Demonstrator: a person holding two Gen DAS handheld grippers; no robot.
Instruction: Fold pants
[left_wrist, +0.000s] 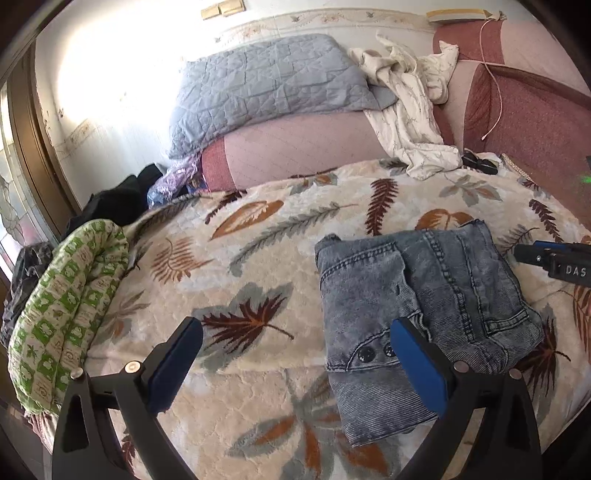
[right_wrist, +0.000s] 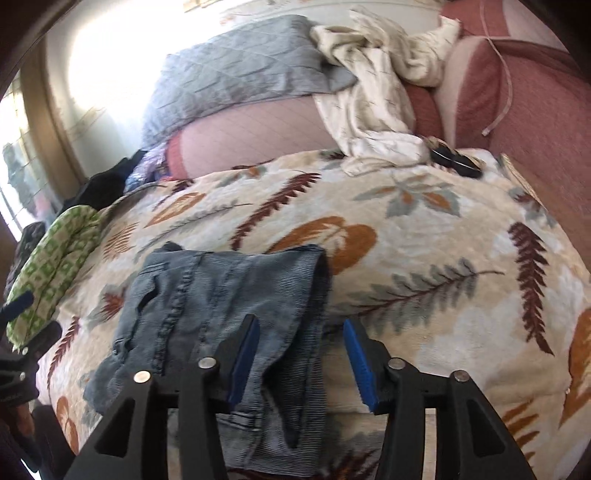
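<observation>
The folded blue denim pants lie in a compact stack on the leaf-patterned blanket, buttons toward the near edge. My left gripper hovers open and wide above the blanket, its right finger over the pants' left edge and nothing between the pads. The right gripper shows at the right edge of the left wrist view, beside the pants. In the right wrist view the pants fill the lower left. My right gripper stands open over their right edge, and the pads do not press the cloth.
A grey quilted pillow and a crumpled white garment rest against the reddish headboard at the back. A green-patterned cloth roll and dark clothes line the left edge of the bed. A small dark object lies near the white garment.
</observation>
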